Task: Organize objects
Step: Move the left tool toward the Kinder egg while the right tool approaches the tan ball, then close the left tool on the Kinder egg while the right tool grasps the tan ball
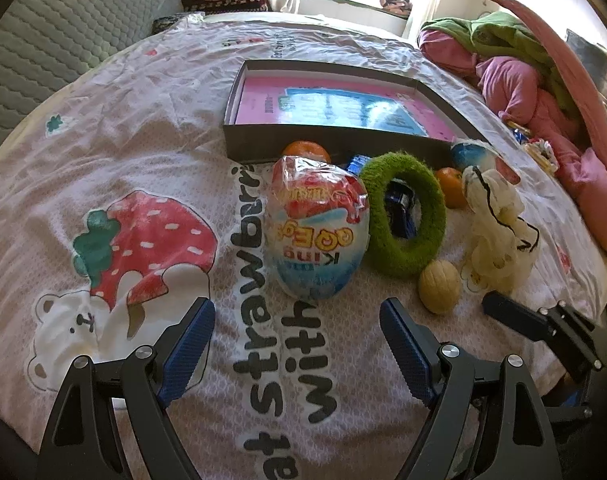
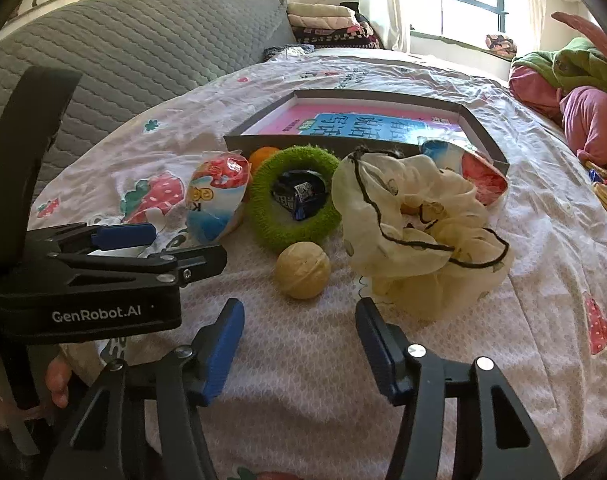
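Nothing has gone into the box [image 1: 335, 136] yet, as far as the pictures show: only a pink and blue printed sheet lines its bottom. It sits on the bed [image 1: 143, 152], out toward the far edge by the window.

All the loose things lie in a cluster on the sheet just in front of the box's near wall. The wrapped toy egg [image 1: 317, 232] lies nearest the left tool [image 1: 297, 344], with the green fuzzy ring [image 1: 403, 216] leaning against it and a dark blue packet [image 2: 299, 194] showing through the ring's hole. An orange [image 1: 306, 151] sits against the box wall, and a second one [image 1: 450, 186] lies behind the ring. The tan ball [image 2: 302, 270] and the cream cloth pouch [image 2: 415, 224] are closest to the right tool [image 2: 299, 344]. A blue and red wrapper [image 2: 463, 164] rests against the box's near right corner.

The left tool's jaws stand apart with nothing between them, aimed at the egg. The right tool's jaws also stand apart and empty, hovering just short of the ball and the pouch.

So the sorting looks barely begun; every piece is left to be lifted into the box, probably starting with the ball or the egg.
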Motion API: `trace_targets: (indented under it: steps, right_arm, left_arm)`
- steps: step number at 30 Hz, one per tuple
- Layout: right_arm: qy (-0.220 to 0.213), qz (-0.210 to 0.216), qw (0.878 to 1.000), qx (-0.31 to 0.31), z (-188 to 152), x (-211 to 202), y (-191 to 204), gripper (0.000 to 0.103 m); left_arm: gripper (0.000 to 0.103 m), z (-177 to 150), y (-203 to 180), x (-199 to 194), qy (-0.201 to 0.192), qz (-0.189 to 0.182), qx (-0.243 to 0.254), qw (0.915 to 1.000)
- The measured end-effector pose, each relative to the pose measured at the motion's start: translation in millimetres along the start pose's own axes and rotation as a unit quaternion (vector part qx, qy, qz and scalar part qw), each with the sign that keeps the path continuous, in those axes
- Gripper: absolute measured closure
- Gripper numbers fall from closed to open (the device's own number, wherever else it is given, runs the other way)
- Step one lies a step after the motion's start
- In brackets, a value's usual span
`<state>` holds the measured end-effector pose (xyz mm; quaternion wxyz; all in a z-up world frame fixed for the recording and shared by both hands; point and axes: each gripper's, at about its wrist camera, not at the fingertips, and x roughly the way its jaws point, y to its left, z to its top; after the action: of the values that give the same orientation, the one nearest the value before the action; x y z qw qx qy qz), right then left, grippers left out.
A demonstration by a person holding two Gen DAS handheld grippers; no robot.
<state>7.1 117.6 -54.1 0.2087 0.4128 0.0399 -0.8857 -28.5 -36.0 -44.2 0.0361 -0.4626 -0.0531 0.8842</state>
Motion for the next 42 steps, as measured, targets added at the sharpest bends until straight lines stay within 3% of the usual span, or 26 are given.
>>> trace_targets:
  steps: [14, 24, 27, 42]
  right_arm:
    - [-0.007, -0.01, 1.0, 0.002, 6.1, 17.1, -1.0, 0.061]
    - [-0.016, 0.002, 1.0, -0.002, 10.0, 24.0, 3.2, 0.064]
    - [-0.016, 0.008, 1.0, -0.003, 11.3, 26.7, 3.0, 0.07]
    - [-0.02, 0.02, 0.999, -0.019, 9.8, 28.6, 6.2, 0.07]
  left_arm:
    - [0.019, 11.4, 2.0, 13.4, -0.011, 0.003, -0.003, 0.9999]
    - [0.027, 17.1, 4.0, 19.3, -0.012, 0.006, -0.005, 0.9999]
    - [0.028, 18.7, 4.6, 21.3, -0.013, 0.008, -0.006, 0.9999]
    - [0.03, 29.2, 3.8, 27.7, -0.023, 0.005, -0.008, 0.9997]
